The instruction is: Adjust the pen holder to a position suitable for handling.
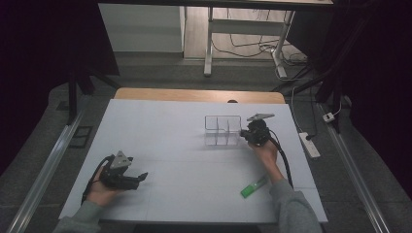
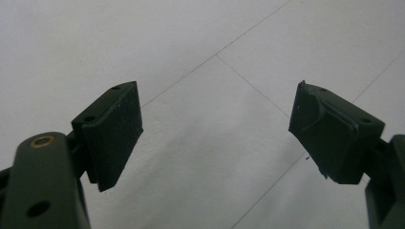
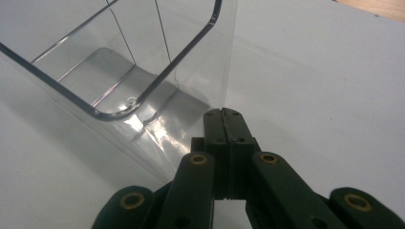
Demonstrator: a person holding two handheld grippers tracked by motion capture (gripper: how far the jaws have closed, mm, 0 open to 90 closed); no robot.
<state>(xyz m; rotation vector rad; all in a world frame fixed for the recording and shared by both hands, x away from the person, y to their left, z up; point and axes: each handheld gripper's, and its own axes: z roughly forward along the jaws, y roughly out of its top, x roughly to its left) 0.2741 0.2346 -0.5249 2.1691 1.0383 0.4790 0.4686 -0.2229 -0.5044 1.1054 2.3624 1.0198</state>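
Observation:
A clear plastic container [image 1: 222, 130] with inner dividers stands on the white table [image 1: 184, 160], right of centre. My right gripper [image 1: 244, 134] is at its right end. In the right gripper view the jaws are pressed together [image 3: 223, 114], and the edge of the clear container [image 3: 143, 90] runs straight into the seam between them, so they look shut on its thin end wall. My left gripper [image 1: 141, 176] rests low at the table's front left, held by a hand. Its jaws stand wide apart [image 2: 215, 129] over bare table, with nothing between them.
A flat green strip [image 1: 253, 187] lies near the front right, beside the right forearm. A wooden edge [image 1: 199, 94] borders the table's far side. Beyond it are desk legs, cables and a power strip [image 1: 309, 144] on the floor.

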